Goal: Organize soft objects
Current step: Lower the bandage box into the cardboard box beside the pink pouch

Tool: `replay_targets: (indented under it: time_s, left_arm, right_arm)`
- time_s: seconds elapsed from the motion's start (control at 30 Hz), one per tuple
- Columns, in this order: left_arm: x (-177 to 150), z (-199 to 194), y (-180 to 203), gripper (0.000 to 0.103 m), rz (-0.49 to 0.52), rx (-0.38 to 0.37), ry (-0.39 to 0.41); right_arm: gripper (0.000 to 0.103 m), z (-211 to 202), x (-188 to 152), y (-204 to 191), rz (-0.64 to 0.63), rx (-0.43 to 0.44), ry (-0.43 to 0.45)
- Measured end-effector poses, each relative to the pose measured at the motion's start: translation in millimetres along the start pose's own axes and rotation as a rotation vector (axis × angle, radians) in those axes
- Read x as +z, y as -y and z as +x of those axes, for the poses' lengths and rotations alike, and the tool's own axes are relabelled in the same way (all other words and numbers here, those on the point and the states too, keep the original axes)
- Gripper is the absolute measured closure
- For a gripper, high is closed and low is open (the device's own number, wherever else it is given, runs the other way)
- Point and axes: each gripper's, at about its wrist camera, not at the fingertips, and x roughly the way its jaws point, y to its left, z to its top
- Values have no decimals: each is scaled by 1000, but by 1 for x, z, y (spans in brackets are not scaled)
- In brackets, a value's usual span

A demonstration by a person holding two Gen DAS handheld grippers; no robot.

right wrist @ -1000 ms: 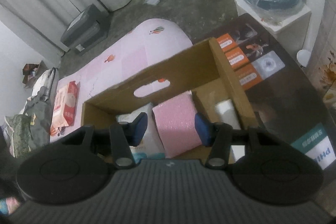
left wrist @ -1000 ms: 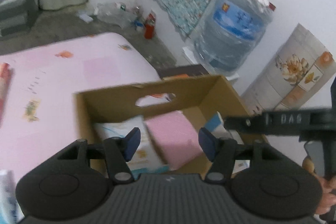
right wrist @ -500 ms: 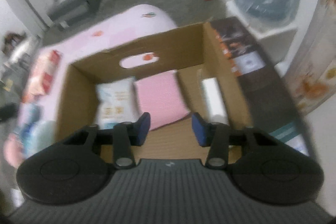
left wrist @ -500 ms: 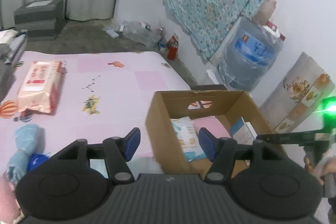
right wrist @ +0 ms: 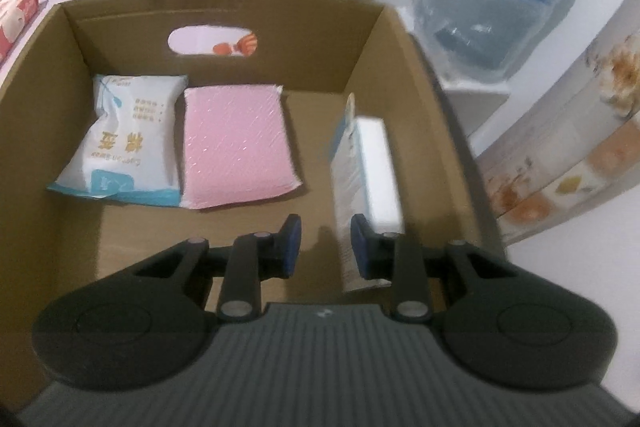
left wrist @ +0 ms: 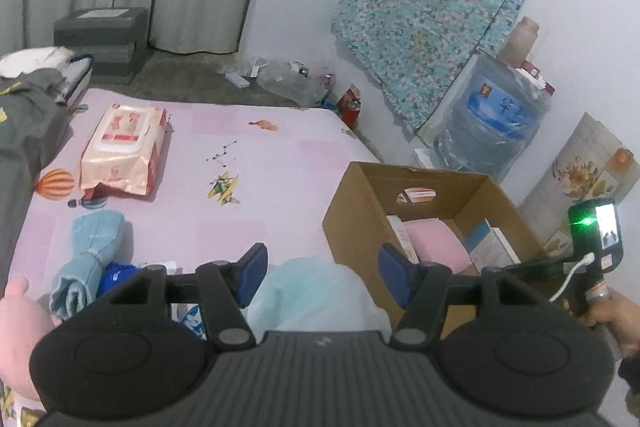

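Observation:
A cardboard box (left wrist: 352, 215) stands at the right end of a pink mat (left wrist: 248, 167). In the right wrist view the box (right wrist: 48, 187) holds a white and blue tissue pack (right wrist: 128, 135), a pink pack (right wrist: 236, 143) and a white box on edge (right wrist: 372, 171). My left gripper (left wrist: 322, 277) is open and empty above a pale blue bag (left wrist: 312, 295) beside the box. My right gripper (right wrist: 322, 247) is open and empty above the box's near floor. On the mat lie an orange wipes pack (left wrist: 122, 147) and a rolled blue towel (left wrist: 88, 259).
A water jug (left wrist: 488, 123) and a floral board (left wrist: 588, 179) stand against the wall right of the box. A pile of clothes (left wrist: 28, 107) lies at the mat's left end. A pink soft thing (left wrist: 18, 339) is at the left edge. Litter lies on the floor beyond.
My left gripper has pulled back and left from over the box to above the mat. My right gripper has moved down into the box, toward its right side. Both stayed open.

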Motion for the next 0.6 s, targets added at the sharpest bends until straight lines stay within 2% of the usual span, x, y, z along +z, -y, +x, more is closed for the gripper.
replay_targets:
  time_s: [0.07, 0.1, 0.17, 0.27, 0.33, 0.5, 0.6]
  left_arm:
    - [-2, 0, -4, 41, -10, -2, -4]
    - [-3, 1, -4, 41, -12, -2, -8]
    - [-5, 2, -5, 41, -13, -8, -19]
    - [-9, 4, -3, 41, -10, -18, -37]
    - [-12, 6, -1, 41, -7, -22, -45]
    - [-16, 7, 2, 41, -4, -30, -49]
    - [-16, 7, 3, 41, 1, -29, -50]
  right_arm:
    - [77, 4, -2, 5, 63, 81, -24]
    - [77, 4, -2, 7, 85, 92, -27]
    - [77, -3, -3, 7, 81, 57, 9]
    - [77, -17, -4, 4, 18, -71, 93]
    - [77, -17, -5, 6, 4, -118, 104]
    - [75, -3, -7, 13, 28, -138, 88]
    - [75, 1, -8, 17, 75, -86, 66]
